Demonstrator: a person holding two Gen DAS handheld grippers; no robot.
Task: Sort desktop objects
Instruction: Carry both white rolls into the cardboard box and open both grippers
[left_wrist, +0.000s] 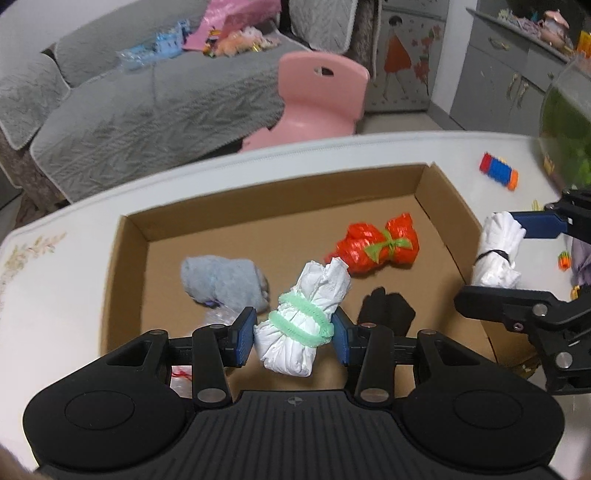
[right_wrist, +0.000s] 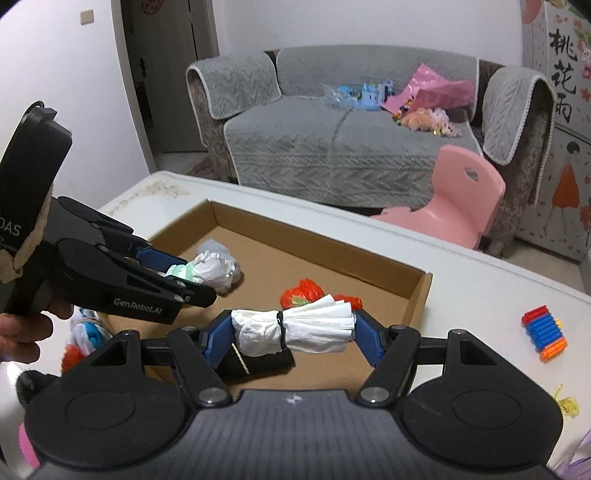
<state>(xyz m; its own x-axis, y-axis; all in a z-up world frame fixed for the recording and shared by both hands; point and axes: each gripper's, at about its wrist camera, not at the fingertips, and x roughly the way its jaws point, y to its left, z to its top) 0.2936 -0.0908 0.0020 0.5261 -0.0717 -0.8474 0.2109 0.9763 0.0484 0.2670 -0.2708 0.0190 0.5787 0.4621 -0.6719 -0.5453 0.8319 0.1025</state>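
Cardboard tray on worktop, open side up. Inside tray: grey bundle at left, plastic-wrapped bundle toward right, dark roll nearer front. Left tongs above tray, clamped across cloth bundle with band. Right tongs over tray's right front corner, gripping second cloth bundle end to end. Toy block on worktop right of tray. Chair behind worktop, sofa farther back.
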